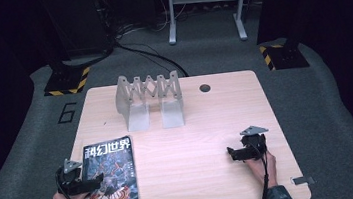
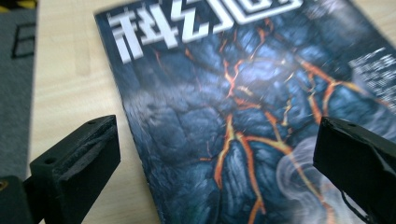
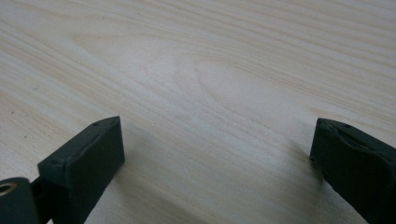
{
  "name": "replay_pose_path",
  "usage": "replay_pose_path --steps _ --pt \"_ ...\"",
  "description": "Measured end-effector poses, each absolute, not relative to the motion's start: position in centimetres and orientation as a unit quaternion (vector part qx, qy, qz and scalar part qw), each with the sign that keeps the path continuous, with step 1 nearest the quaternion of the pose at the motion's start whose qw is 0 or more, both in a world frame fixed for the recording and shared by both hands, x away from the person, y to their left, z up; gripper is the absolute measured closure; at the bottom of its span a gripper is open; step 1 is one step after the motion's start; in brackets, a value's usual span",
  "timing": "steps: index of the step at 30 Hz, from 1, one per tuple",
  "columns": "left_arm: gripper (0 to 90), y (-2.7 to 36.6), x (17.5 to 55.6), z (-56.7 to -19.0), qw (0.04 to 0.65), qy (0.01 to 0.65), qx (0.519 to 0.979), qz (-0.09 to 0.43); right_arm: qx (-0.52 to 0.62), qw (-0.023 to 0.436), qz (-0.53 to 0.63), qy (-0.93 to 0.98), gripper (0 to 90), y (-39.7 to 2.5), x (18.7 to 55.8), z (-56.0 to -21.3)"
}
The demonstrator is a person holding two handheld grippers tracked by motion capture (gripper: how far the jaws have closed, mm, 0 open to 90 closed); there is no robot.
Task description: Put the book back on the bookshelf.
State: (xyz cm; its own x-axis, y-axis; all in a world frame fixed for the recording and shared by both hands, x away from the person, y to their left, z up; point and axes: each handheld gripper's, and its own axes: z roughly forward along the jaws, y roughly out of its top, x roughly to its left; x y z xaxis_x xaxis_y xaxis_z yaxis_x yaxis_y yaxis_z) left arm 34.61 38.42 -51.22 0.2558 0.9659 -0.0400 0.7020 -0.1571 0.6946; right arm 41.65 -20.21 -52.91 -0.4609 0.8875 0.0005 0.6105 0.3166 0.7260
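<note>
Left tongs (image 1: 92,182): jaws spread wide, empty, straddling the left edge of the magazine (image 1: 111,174); in the left gripper view one jaw is over bare wood, the other over the cover.
Magazine: lies flat, cover up, at the near-left corner of the worktop (image 1: 194,142), its near-left corner close to the worktop edge.
Step in hand (judged): taking hold of the magazine by its left edge, likely to carry it to the rack.
Grip advice: a flat magazine gives nothing to bite. Slide it so the edge overhangs the worktop, or tip one jaw under the spine, then close on the bound side, not on loose pages.
Risk: pinching the cover alone would let the pages fan open and sag.
Rack (image 1: 149,98): grey, slotted, at the far middle, well apart from the magazine.
Right tongs (image 1: 232,153): jaws spread, empty, over bare wood near the right side; free to steady the magazine's right edge.
</note>
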Motion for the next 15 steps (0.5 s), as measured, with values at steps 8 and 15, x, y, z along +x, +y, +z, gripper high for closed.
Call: replay_pose_path --steps 8,15 --pt "0.0 38.7 35.1 -52.4 0.316 0.581 0.725 0.193 0.477 0.206 0.338 0.785 2.9 -20.2 41.6 -52.9" --pt "0.0 38.2 35.0 -52.5 0.317 0.578 0.725 0.198 0.475 0.207 0.337 0.786 3.2 -20.2 41.6 -52.9"
